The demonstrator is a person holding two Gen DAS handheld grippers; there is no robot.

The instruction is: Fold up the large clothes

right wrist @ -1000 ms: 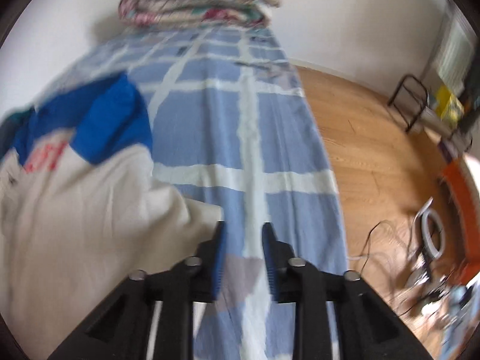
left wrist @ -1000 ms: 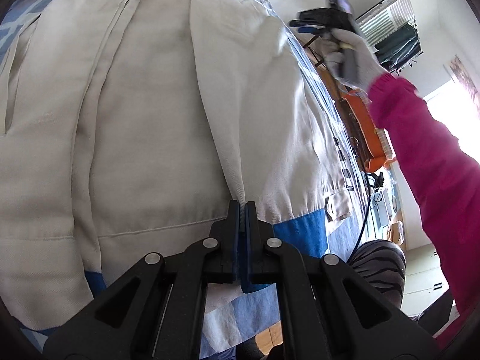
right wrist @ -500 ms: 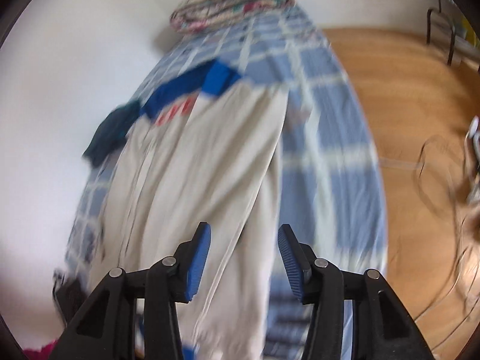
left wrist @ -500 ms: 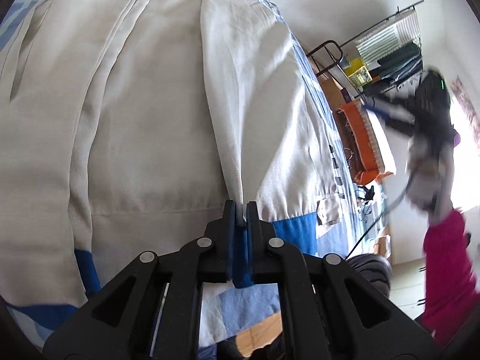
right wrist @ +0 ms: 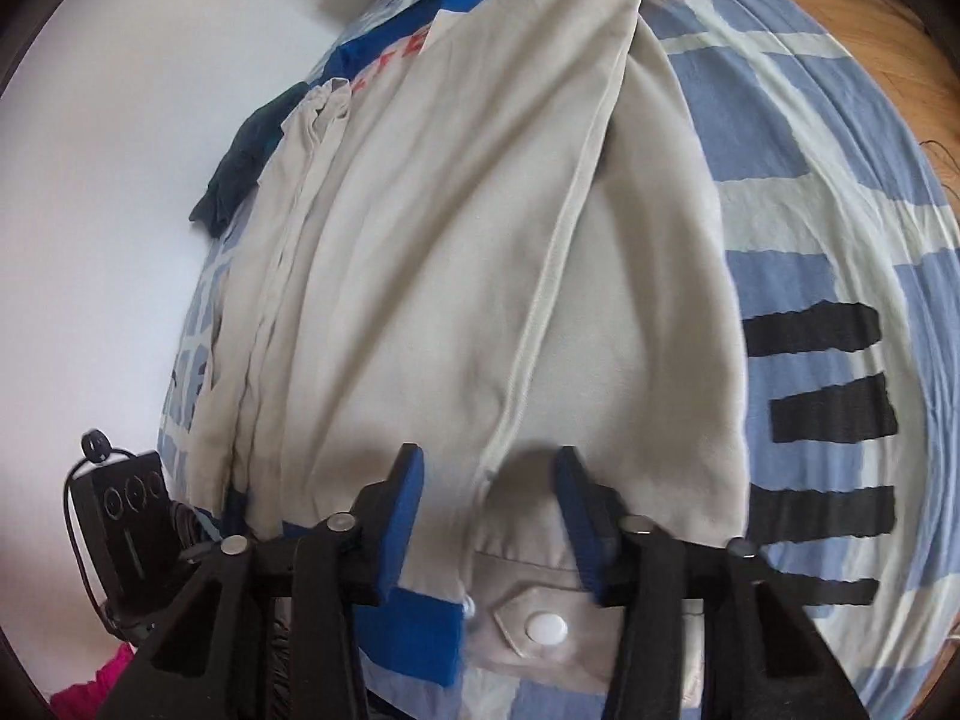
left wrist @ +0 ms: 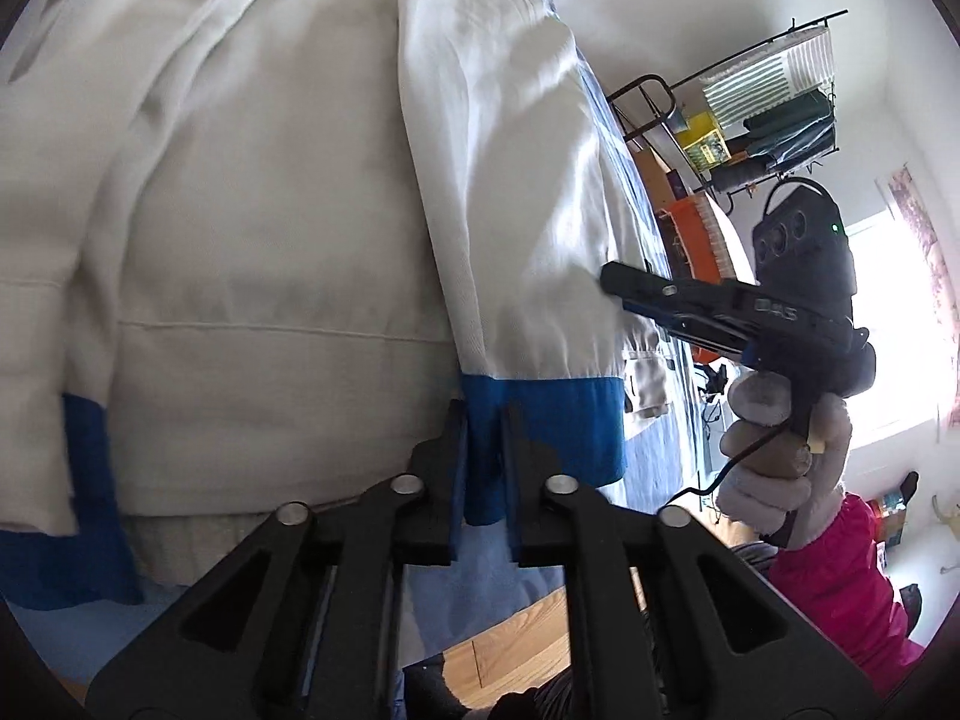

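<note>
spread flat on the checked bed, cream jacket with one sleeve folded in along the body. over at the left gripper: jaws nipped narrow, pinching the sleeve's blue cuff at the near edge. down low at the hem with the right gripper, in a gloved hand: jaws just been closing, showing wide apart here, astride pale fabric, pads not pressing.
</note>
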